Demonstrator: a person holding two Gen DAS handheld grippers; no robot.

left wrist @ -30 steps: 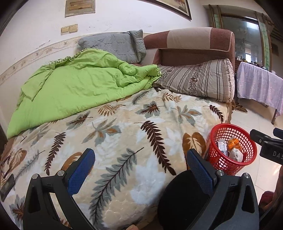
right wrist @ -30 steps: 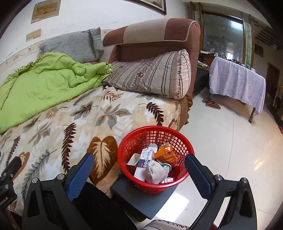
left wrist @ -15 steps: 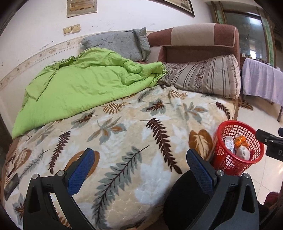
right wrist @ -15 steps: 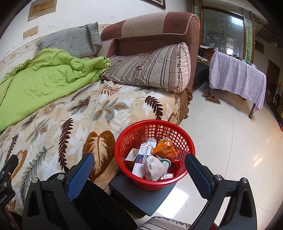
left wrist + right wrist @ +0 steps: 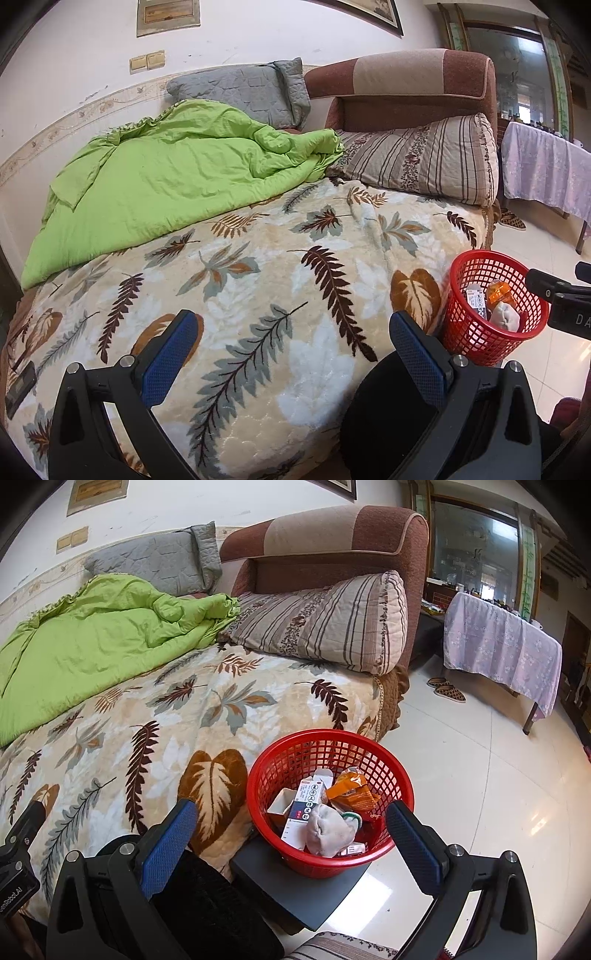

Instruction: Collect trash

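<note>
A red mesh basket (image 5: 391,775) stands on a dark stool (image 5: 303,890) beside the bed; it also shows in the left wrist view (image 5: 465,332). In it lie a crumpled grey wad (image 5: 328,830), a white medicine box (image 5: 304,808), an orange wrapper (image 5: 351,794) and torn cardboard. My right gripper (image 5: 291,838) is open and empty, just in front of and above the basket. My left gripper (image 5: 291,350) is open and empty over the leaf-patterned blanket (image 5: 258,280). No loose trash shows on the bed.
A green quilt (image 5: 166,181), a grey pillow (image 5: 240,92) and a striped pillow (image 5: 424,162) lie on the bed against a brown headboard (image 5: 406,85). A cloth-covered table (image 5: 498,646) and slippers (image 5: 447,690) stand on the tiled floor to the right.
Both grippers have drawn back and up a little from the bed and basket. Both stay open and empty. The basket has not moved.
</note>
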